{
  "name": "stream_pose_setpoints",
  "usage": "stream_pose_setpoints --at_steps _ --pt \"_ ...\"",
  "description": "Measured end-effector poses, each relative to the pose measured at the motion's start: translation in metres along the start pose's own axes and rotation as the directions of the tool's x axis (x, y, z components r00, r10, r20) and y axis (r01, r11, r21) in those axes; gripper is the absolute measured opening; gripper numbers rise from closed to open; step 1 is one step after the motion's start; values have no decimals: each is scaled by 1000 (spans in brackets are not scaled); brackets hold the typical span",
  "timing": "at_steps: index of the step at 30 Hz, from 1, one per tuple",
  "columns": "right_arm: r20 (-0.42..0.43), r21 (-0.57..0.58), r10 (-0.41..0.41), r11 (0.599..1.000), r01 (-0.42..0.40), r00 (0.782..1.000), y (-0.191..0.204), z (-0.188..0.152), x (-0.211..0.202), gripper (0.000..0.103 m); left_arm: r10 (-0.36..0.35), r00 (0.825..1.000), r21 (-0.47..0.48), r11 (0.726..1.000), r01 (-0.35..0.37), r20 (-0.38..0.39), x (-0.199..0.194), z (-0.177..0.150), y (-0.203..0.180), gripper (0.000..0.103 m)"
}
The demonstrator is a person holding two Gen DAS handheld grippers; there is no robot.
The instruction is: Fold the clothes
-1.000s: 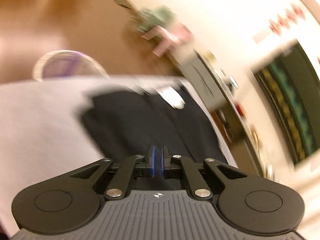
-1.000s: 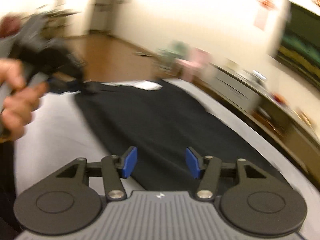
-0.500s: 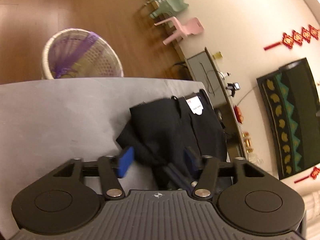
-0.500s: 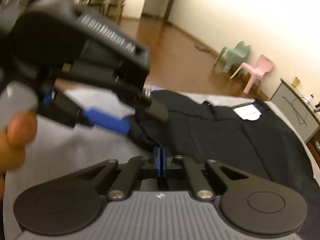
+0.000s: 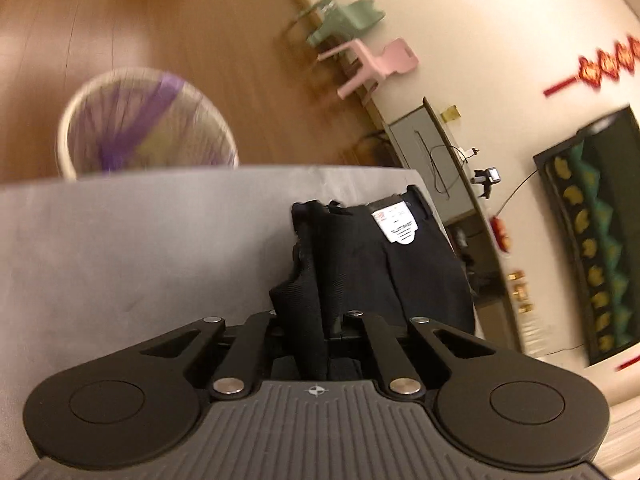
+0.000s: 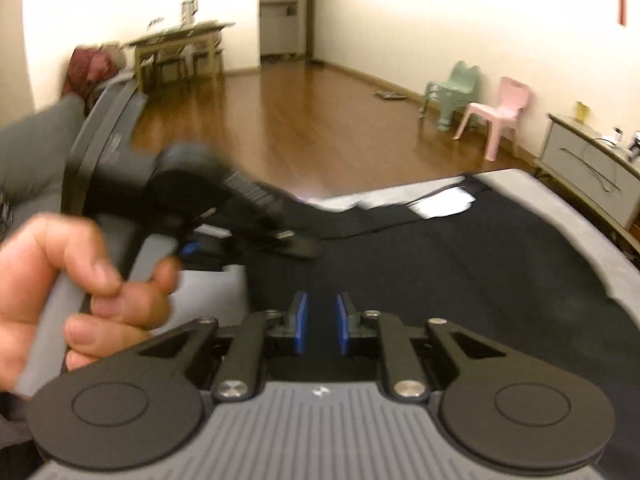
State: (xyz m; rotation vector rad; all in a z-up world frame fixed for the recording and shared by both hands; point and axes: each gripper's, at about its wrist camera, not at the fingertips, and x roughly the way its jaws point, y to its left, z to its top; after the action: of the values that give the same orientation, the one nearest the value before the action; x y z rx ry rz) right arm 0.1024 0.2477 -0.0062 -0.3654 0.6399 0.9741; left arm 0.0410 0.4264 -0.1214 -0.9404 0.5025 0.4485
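A black garment (image 5: 400,272) with a white tag (image 5: 394,226) lies on the grey table (image 5: 140,248). My left gripper (image 5: 314,316) is shut on a bunched fold of it, and the cloth hides the pads. In the right wrist view the garment (image 6: 460,264) spreads across the table's right half. There my right gripper (image 6: 321,322) hovers over it, its jaws opening, with a narrow gap between the blue pads and nothing pressed between them. A hand (image 6: 60,280) holds the left gripper (image 6: 300,246) at the garment's near left edge.
A round white basket (image 5: 148,132) with purple cloth stands on the wooden floor beyond the table. A green chair (image 6: 452,92) and a pink chair (image 6: 496,116) stand by the far wall. A low cabinet (image 6: 588,164) runs along the right. A grey sofa (image 6: 36,148) is on the left.
My left gripper opened around a fold of the garment, then closed on it. My right gripper closed and has now parted slightly. Both hands have shifted across the table.
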Motion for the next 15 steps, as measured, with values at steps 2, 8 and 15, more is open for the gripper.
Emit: stream_pose_setpoints --at_steps 2,8,15 --pt "-22 89 -65 994 66 998 -32 8 -12 15 14 996 197 980 -31 87 -7 -16 -35 5" --pt "-335 250 -211 920 302 918 -128 -2 47 21 -54 976 627 774 -92 210 -13 -91 -95 5" --pt "-251 245 -135 949 198 959 -120 75 76 75 -69 983 700 711 -72 172 -1 -111 -99 5"
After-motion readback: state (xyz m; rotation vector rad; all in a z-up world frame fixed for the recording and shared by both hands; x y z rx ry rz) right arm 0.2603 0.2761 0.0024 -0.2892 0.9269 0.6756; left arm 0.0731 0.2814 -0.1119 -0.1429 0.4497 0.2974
